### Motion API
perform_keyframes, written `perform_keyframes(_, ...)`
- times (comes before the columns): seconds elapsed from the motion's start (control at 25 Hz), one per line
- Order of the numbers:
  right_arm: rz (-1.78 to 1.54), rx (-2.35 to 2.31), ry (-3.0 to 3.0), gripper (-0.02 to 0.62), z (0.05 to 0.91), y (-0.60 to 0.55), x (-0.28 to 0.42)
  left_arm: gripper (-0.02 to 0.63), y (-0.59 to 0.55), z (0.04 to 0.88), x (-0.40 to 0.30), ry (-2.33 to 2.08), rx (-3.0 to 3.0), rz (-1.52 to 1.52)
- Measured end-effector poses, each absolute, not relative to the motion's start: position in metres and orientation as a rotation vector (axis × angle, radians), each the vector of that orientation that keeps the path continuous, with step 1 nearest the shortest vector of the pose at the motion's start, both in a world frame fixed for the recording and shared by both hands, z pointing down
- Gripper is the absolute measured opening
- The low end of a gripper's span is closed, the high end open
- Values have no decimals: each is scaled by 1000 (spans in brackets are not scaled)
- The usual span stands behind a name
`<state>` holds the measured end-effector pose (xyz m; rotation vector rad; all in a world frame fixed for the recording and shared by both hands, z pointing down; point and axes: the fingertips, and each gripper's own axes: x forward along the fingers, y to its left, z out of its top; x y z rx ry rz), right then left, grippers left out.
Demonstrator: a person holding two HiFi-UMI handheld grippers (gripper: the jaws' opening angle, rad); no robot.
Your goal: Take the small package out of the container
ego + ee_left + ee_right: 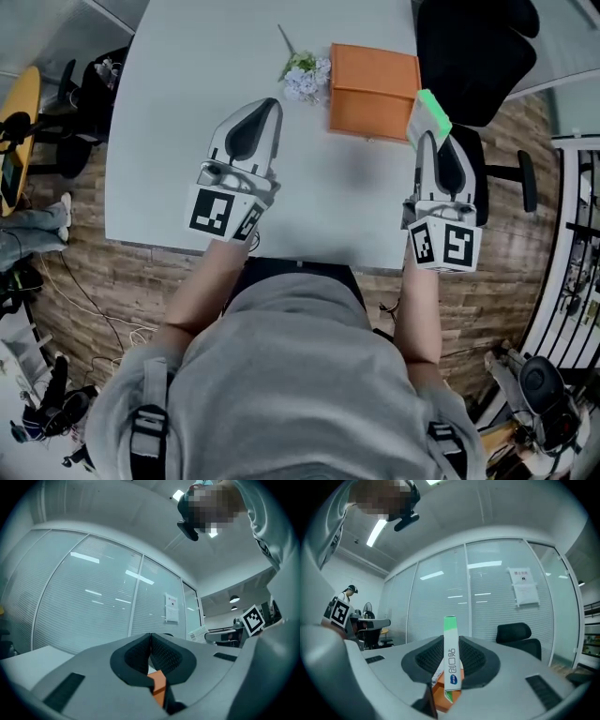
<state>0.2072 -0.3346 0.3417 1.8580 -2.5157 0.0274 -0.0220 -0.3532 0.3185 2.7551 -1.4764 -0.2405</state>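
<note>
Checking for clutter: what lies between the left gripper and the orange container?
A sprig of pale flowers on the table, beside the orange container, per the head view.

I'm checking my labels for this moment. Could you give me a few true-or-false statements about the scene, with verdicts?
1. The right gripper grips the package. True.
2. The package lies inside the orange box. False: it is clamped in the right gripper.
3. The left gripper is wide open. False: its jaws are together, with nothing between them.
4. Flowers lie on the table, left of the orange box. True.
</note>
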Motion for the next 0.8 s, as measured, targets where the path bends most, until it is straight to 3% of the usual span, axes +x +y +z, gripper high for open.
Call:
perform_keyframes(0.32,-78,1919,-2557,115,292,-293,189,20,-324,293,-29,-1457,2797,-296)
perform_keyframes(0.8,-96,1966,-2542,115,286,-273,188,20,-308,283,-27,-1455,2804,-317)
